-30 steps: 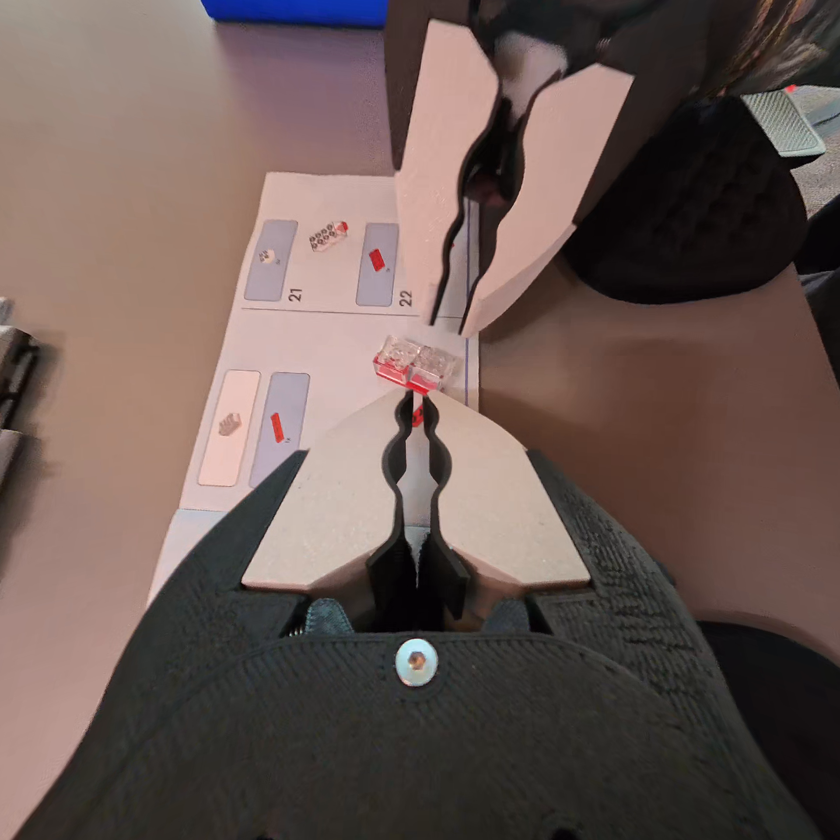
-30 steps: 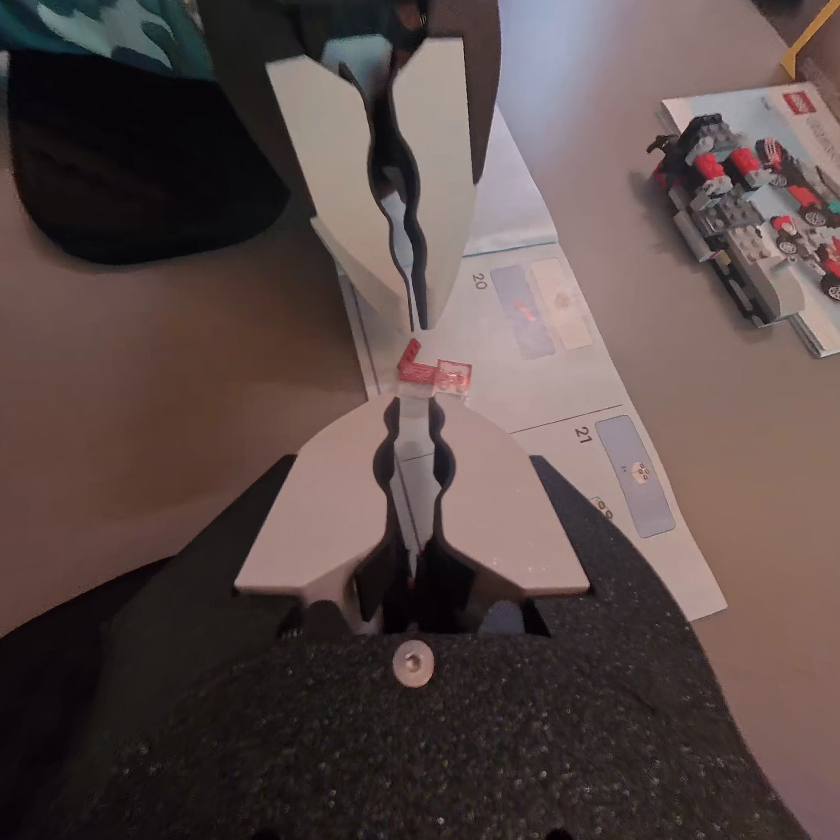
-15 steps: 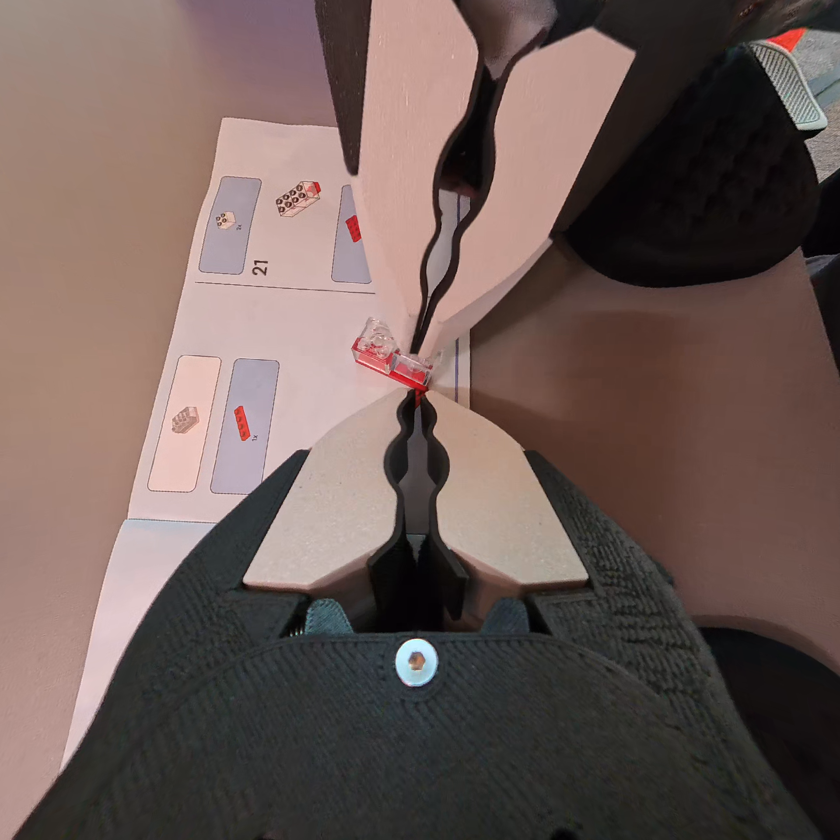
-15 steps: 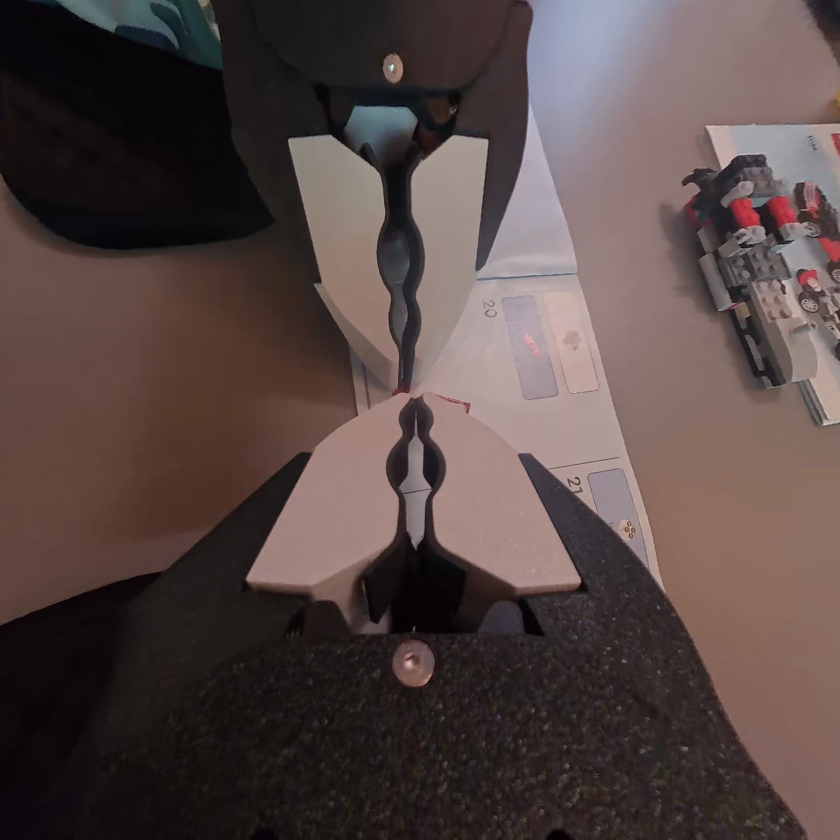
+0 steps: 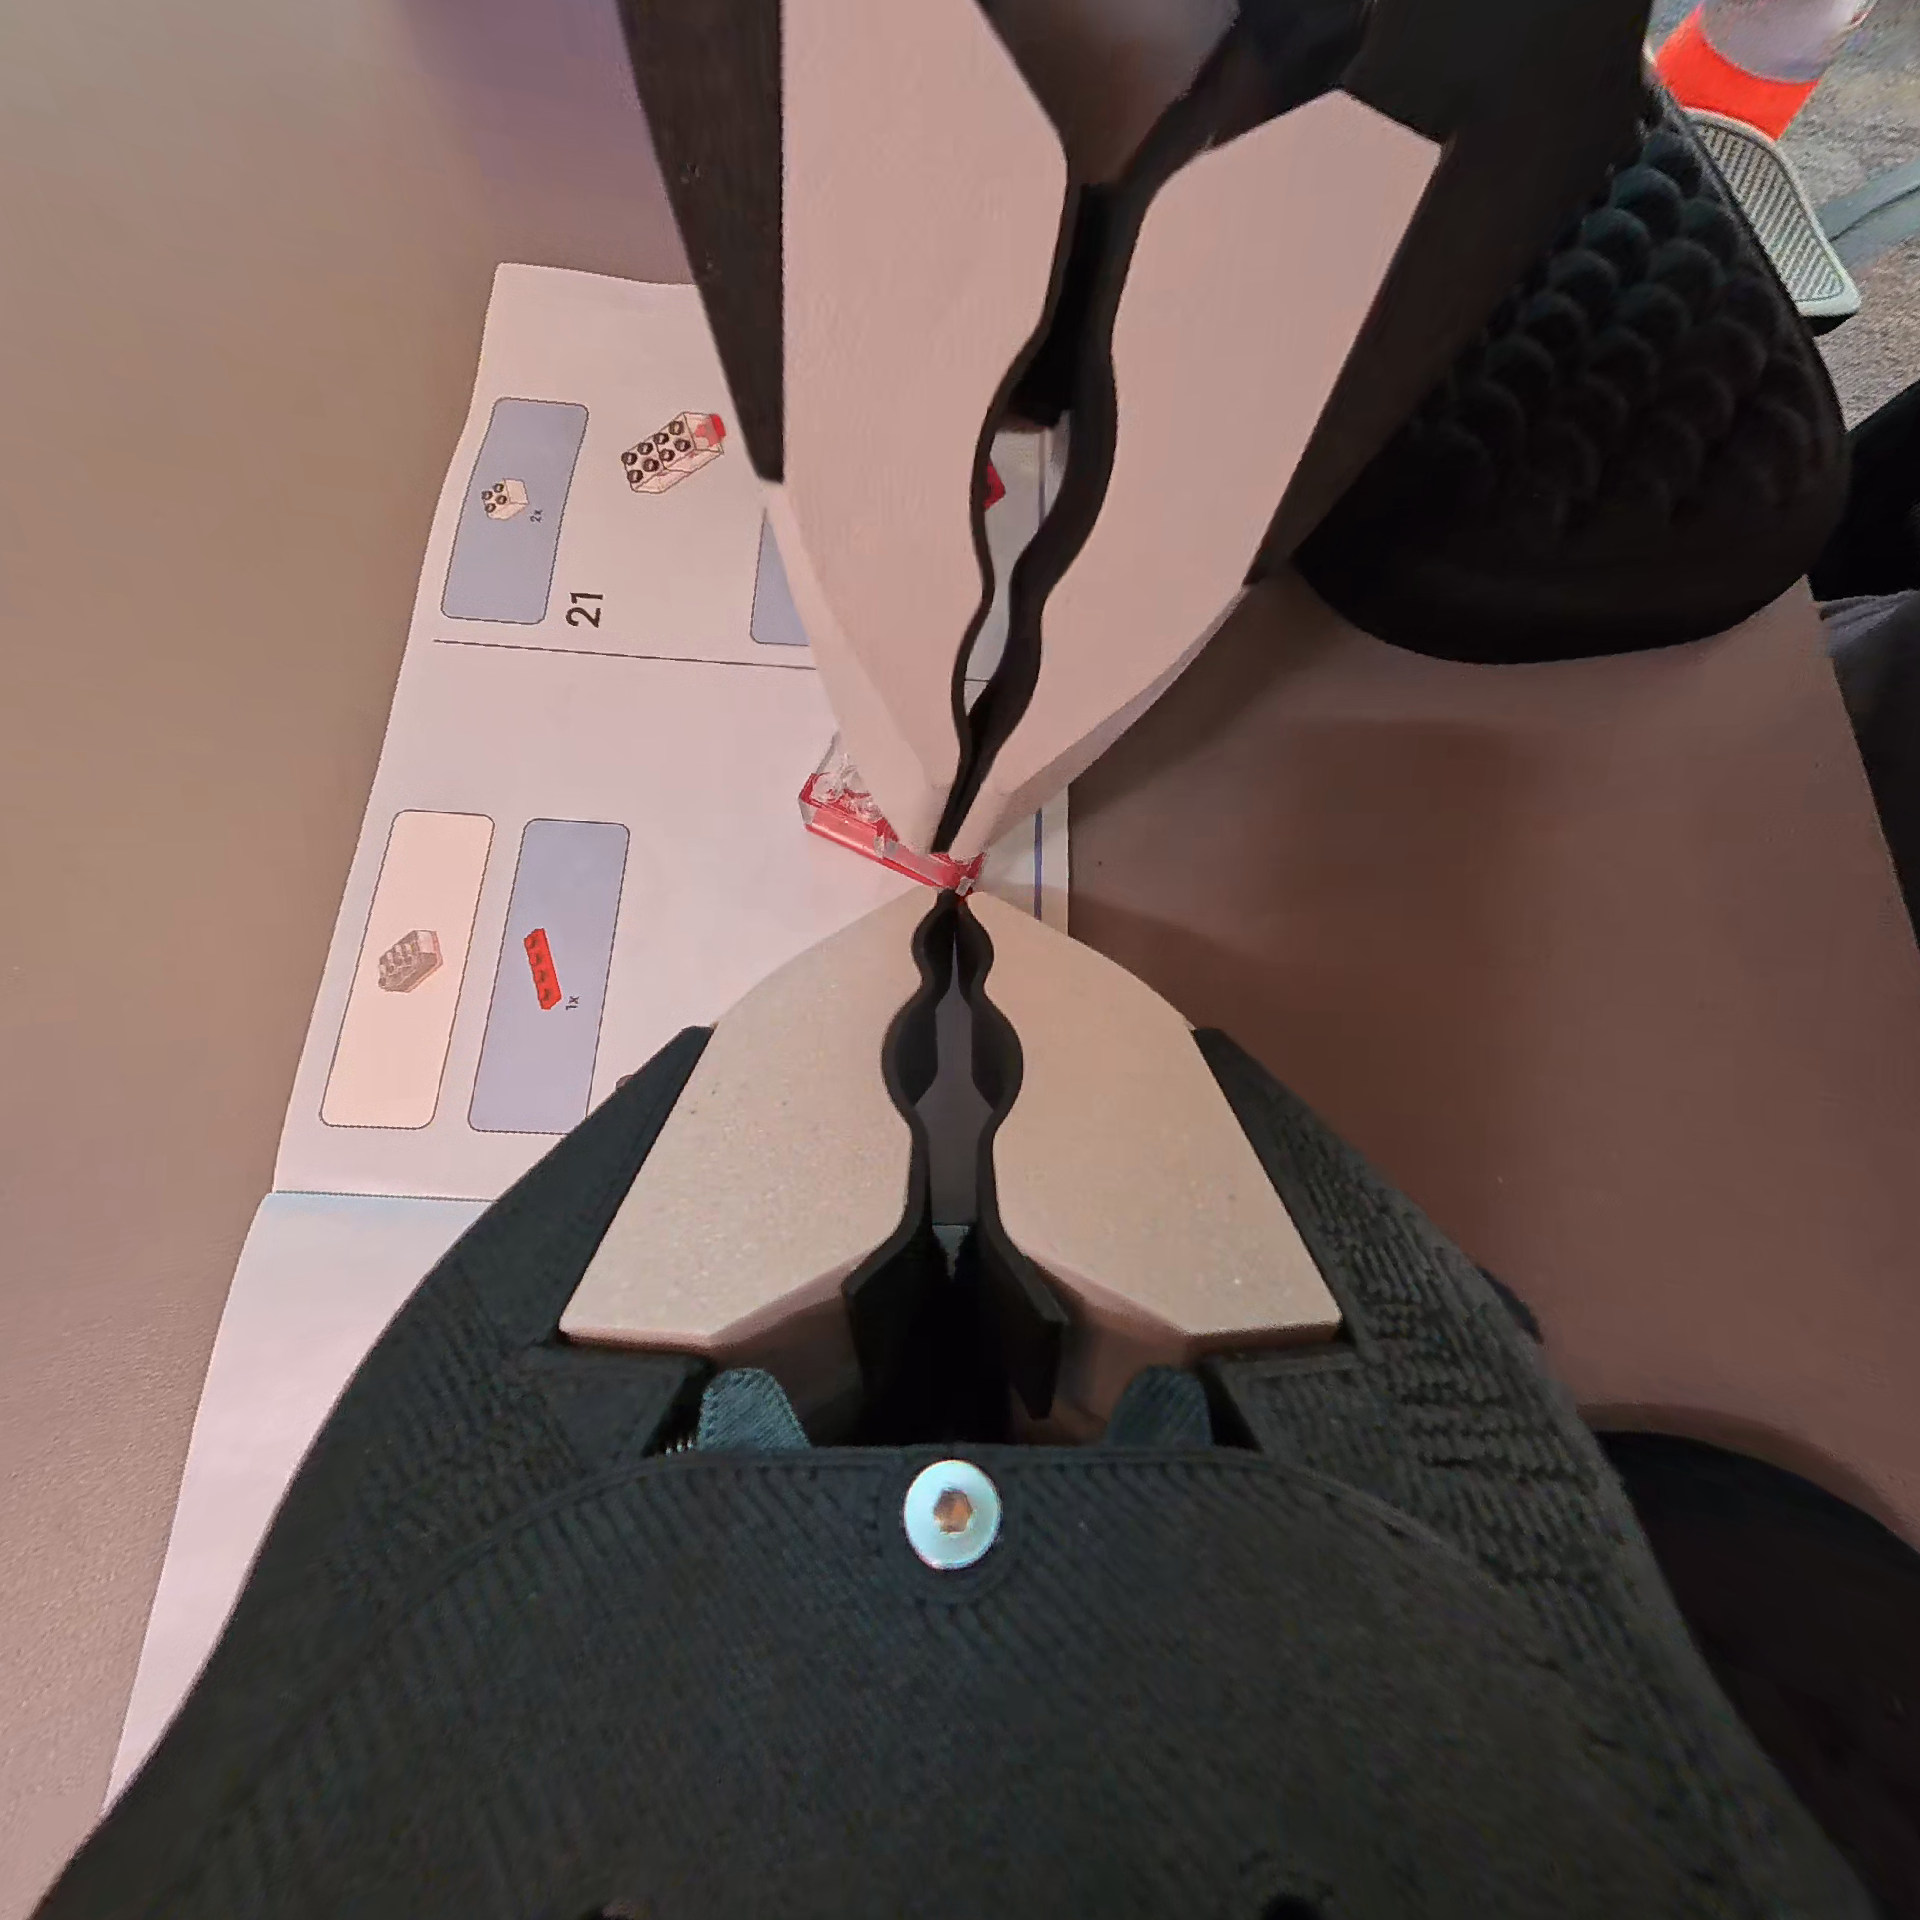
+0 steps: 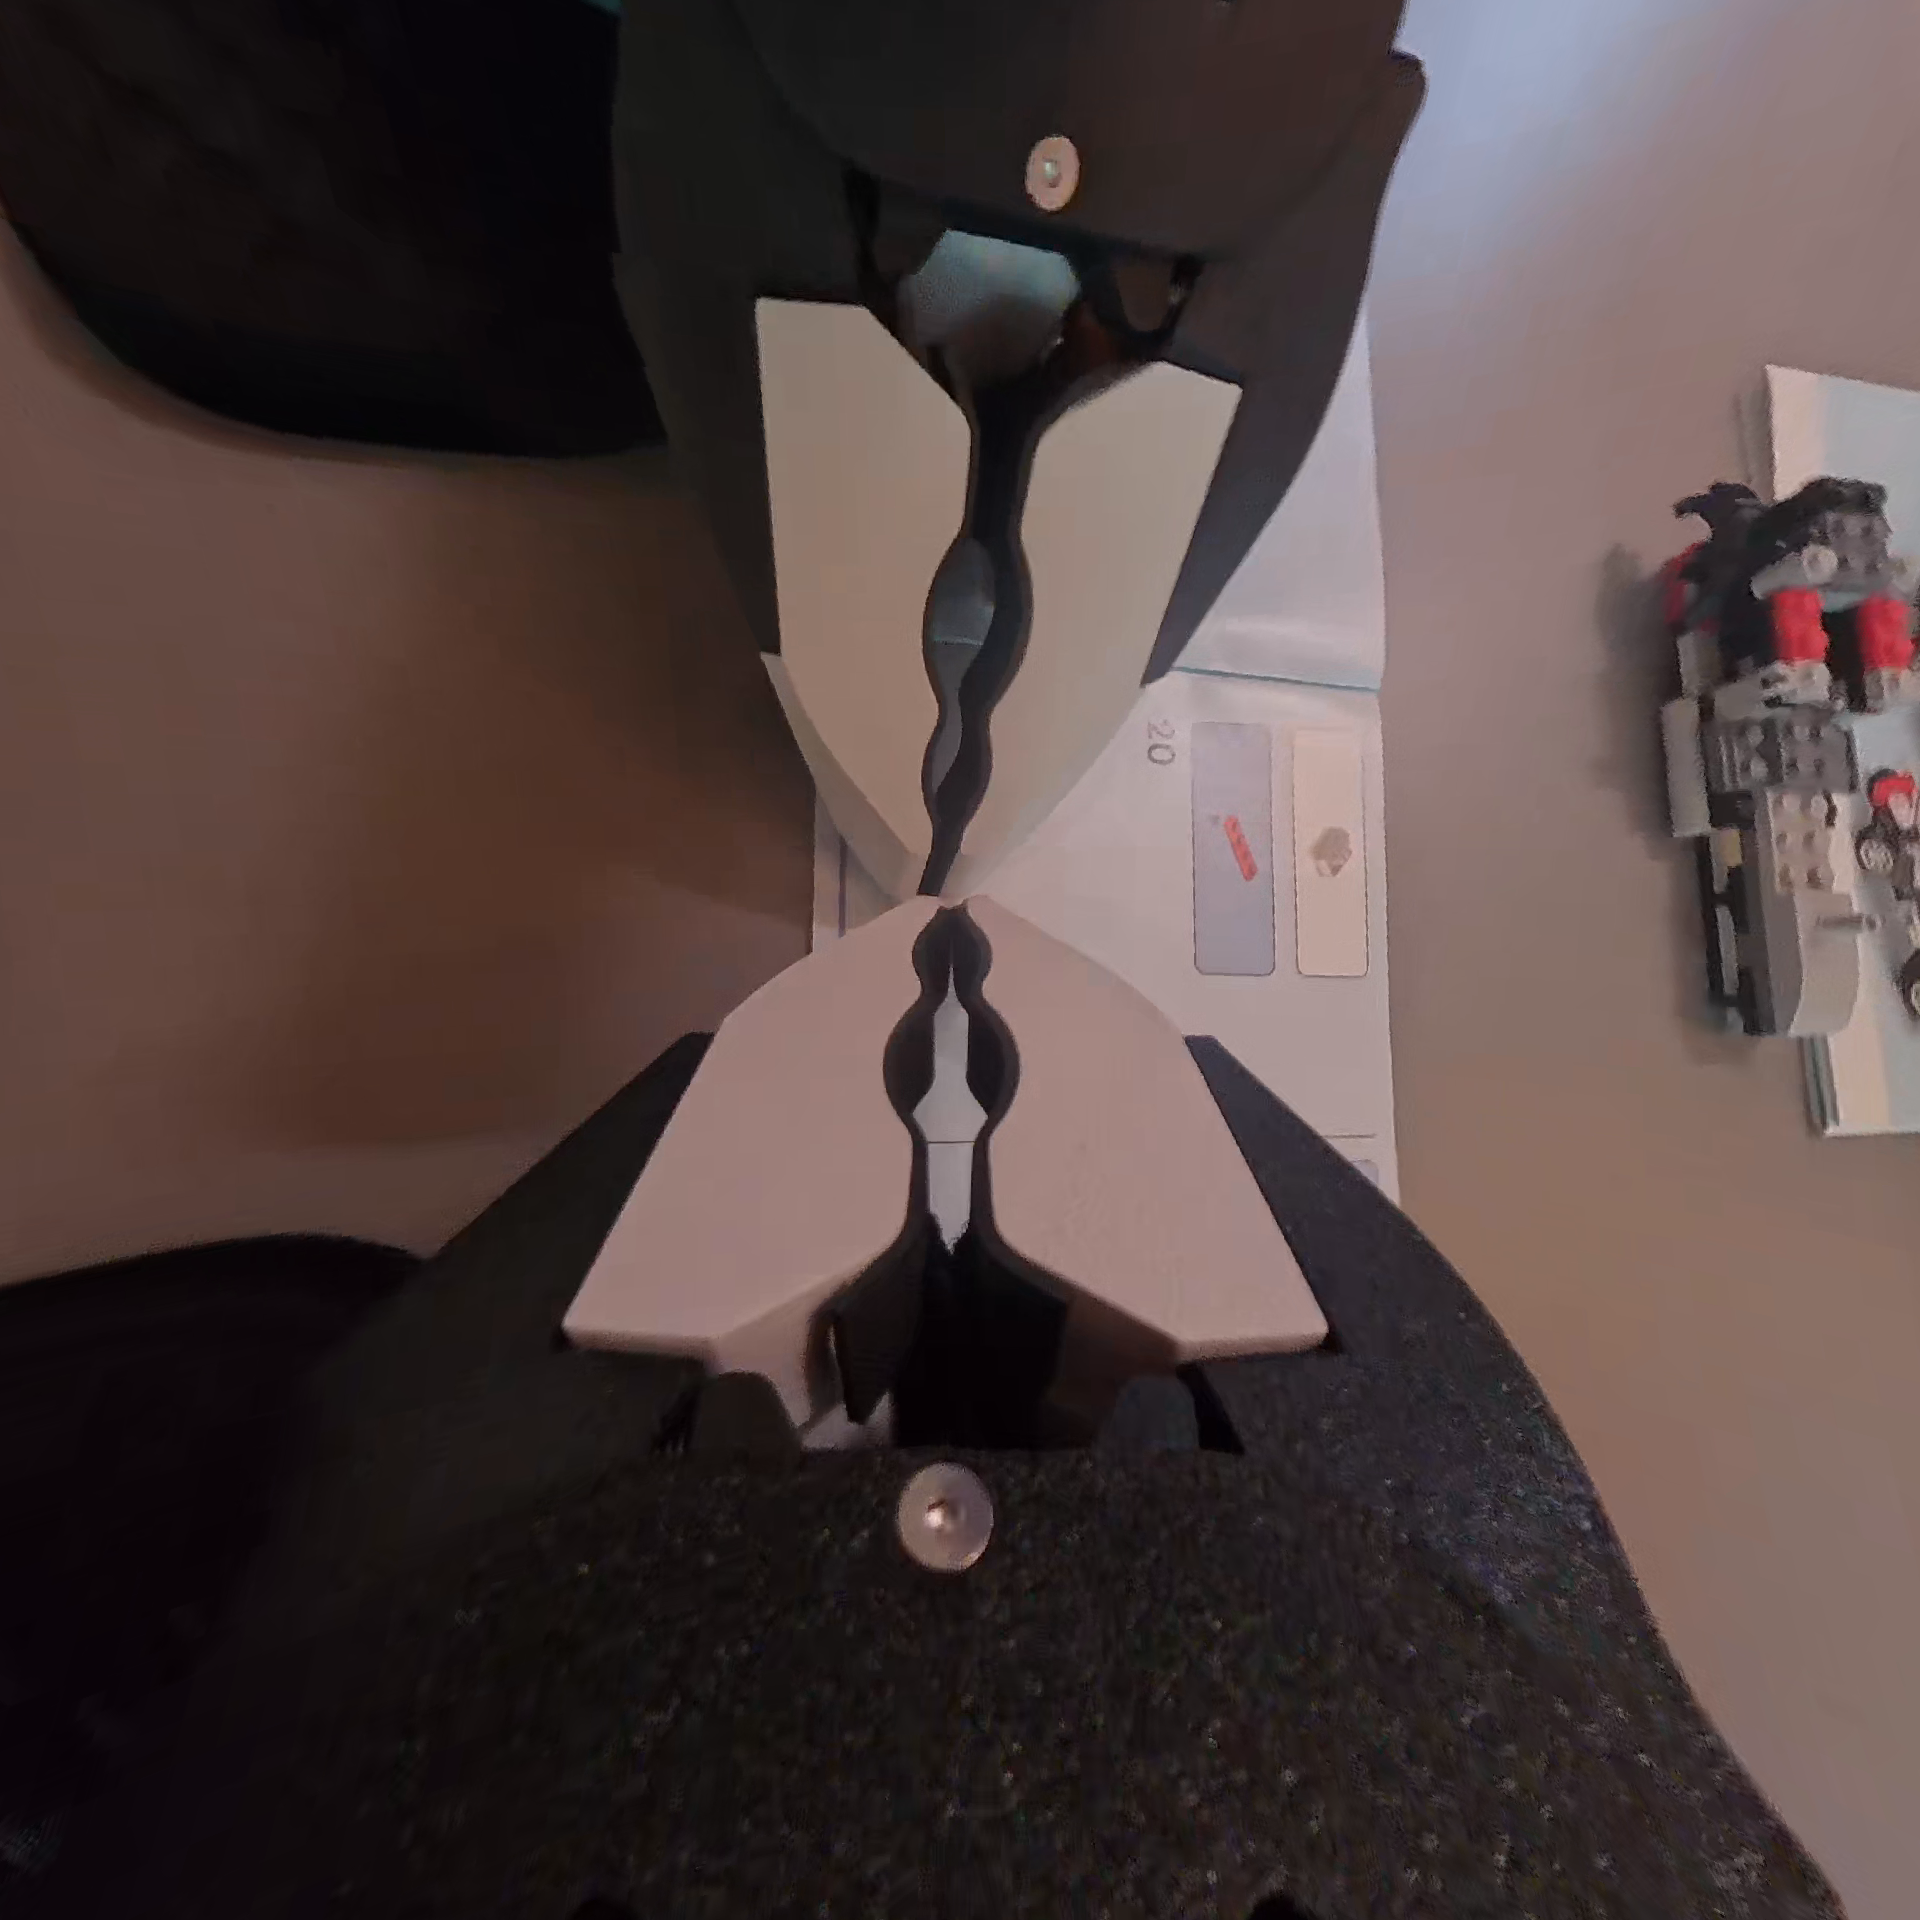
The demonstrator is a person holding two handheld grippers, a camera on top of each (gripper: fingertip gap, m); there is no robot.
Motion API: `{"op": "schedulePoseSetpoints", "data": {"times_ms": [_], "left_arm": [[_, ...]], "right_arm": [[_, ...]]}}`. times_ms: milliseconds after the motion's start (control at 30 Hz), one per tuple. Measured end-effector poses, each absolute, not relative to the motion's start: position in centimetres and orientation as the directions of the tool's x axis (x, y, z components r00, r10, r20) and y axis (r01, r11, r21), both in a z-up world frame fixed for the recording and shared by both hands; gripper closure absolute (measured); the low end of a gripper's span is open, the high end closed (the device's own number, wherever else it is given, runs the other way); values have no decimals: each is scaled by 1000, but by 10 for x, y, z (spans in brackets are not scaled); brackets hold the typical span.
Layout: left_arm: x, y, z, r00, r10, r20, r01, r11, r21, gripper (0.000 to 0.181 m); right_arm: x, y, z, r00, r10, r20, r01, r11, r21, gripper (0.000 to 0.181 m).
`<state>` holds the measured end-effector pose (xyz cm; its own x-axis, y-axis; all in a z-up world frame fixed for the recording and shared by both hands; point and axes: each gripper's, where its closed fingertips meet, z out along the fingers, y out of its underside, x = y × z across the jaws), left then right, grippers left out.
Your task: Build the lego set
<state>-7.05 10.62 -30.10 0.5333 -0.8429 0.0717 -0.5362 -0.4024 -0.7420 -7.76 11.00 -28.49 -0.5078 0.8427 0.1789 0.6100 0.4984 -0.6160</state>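
Note:
A small assembly, clear bricks on a thin red plate, hangs just above the open instruction booklet. My left gripper is shut on the near end of its red plate. My right gripper comes in from the far side with its jaws shut and its tips pressed onto the same end. In the right wrist view the right gripper and left gripper meet tip to tip, and the assembly is hidden behind them.
A partly built grey, black and red lego vehicle lies on a second booklet to the right on the brown table. A black chair stands past the table edge.
My right gripper has closed from slightly open and moved in until its tips meet the left gripper's at the assembly. The assembly has turned and tilted in the left gripper.

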Motion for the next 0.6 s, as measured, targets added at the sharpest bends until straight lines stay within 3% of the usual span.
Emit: {"op": "schedulePoseSetpoints", "data": {"times_ms": [300,600], "left_arm": [[-70,106,-301,534,-843,64,-538,-397,-744,181],[-70,101,-301,524,-845,110,-525,-422,-740,181]], "right_arm": [[-77,110,-286,-553,822,133,617,512,-598,181],[-77,111,-287,-586,788,188,627,588,-511,181]]}}
